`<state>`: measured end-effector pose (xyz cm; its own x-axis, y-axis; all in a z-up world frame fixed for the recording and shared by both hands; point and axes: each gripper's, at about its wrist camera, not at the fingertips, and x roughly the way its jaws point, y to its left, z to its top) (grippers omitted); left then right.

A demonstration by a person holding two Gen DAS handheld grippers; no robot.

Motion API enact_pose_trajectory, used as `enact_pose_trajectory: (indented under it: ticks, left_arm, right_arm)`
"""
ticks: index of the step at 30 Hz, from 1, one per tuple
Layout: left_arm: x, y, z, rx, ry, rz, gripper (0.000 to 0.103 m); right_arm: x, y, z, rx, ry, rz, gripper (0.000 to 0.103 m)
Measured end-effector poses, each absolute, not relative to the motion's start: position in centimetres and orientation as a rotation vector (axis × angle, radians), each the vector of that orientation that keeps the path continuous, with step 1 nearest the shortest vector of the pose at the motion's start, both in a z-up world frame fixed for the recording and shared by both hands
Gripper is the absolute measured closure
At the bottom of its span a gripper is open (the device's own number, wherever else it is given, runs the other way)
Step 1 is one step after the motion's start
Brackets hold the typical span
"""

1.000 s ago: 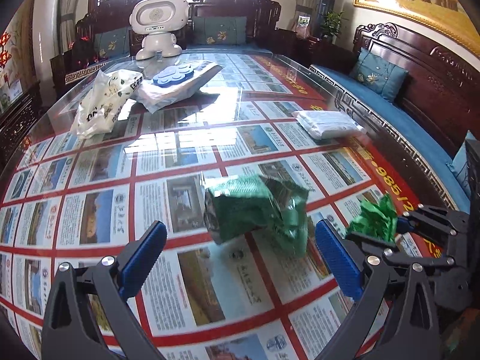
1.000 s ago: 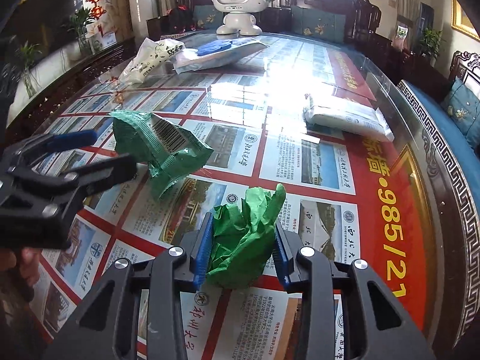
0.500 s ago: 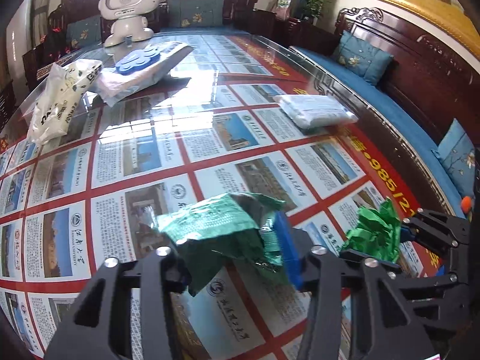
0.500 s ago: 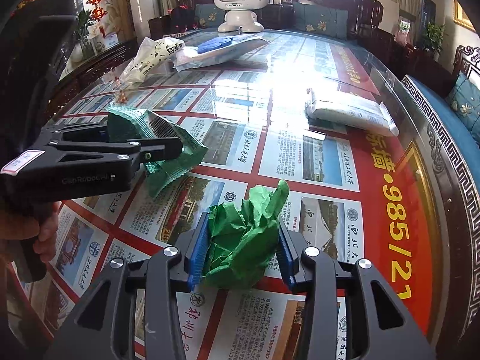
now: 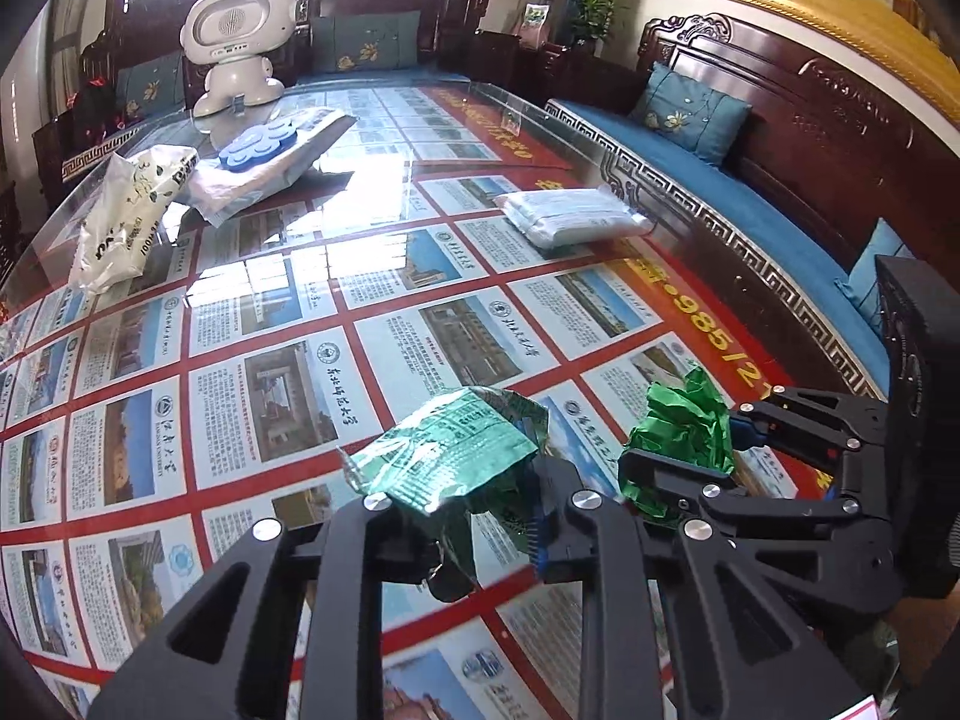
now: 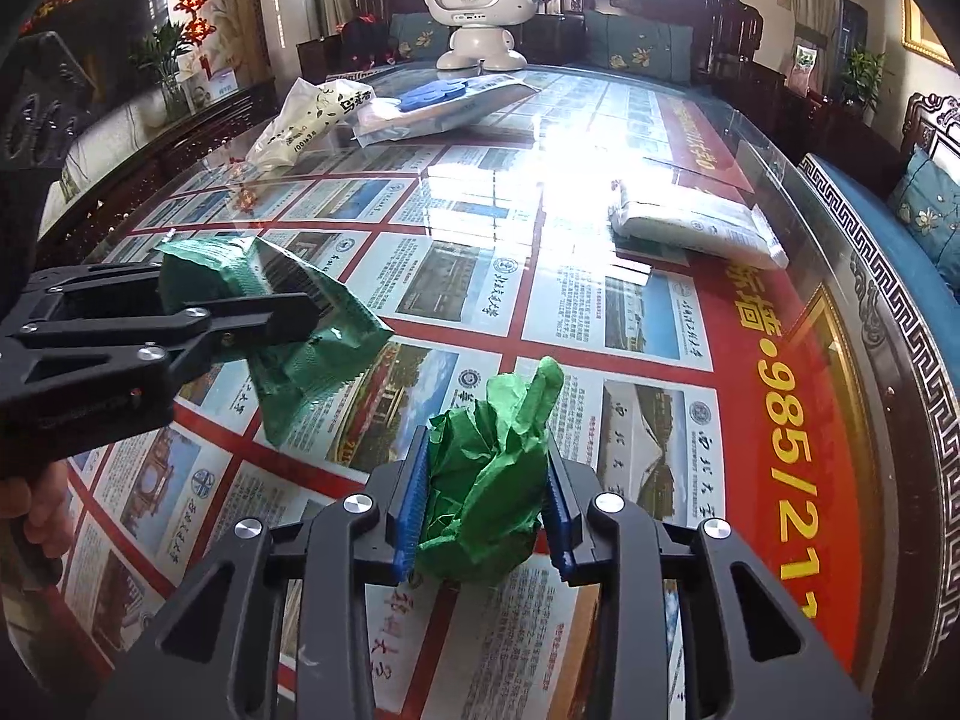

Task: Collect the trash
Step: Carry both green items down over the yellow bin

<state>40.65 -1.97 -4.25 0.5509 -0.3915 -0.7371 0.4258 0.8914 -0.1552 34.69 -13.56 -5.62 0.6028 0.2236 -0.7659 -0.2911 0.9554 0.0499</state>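
My left gripper [image 5: 480, 534], low centre of its view, is clamped on the green foil wrapper [image 5: 450, 456]; my right gripper [image 6: 486, 516], bottom centre of its own view, pinches the crumpled green paper [image 6: 486, 480]. Both pieces hang just above the glass tabletop [image 6: 600, 210]. Risk, as I judge it: the slick foil is caught by one edge only, so a quick swing could slide it free.
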Motion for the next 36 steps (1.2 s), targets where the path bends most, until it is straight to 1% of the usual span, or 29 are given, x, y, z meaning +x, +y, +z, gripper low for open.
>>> enact_pose_trajectory:
  ticks: [5,10,19,26,30,36]
  left_arm:
    - [36.8,-1.9,-2.1,0.063,0.816,-0.512,0.080]
    - [31.7,-2.2,-0.1,0.102,0.780,-0.537,0.080]
    - [19.8,-1.8,2.7,0.086,0.720,-0.585,0.080]
    - [11.8,-0.5,1.8,0.040,0.729,-0.573,0.080]
    - [8.1,0.1,0.3,0.045,0.778,-0.532,0.080]
    - [1.4,0.4,-2.2,0.061,0.812,-0.509,0.080]
  right_arm:
    - [31.7,-14.4,-4.4,-0.060,0.851,0.310,0.071]
    - [26.9,-15.1,-2.1,-0.031,0.806,0.335,0.071]
    - [13.9,-16.3,1.6,-0.009,0.713,0.389,0.071]
    - [5.2,-16.2,1.9,-0.030,0.708,0.420,0.071]
    - [0.9,-15.8,1.7,-0.035,0.705,0.452,0.070]
    - [-4.9,-13.8,-0.4,-0.062,0.727,0.512,0.070]
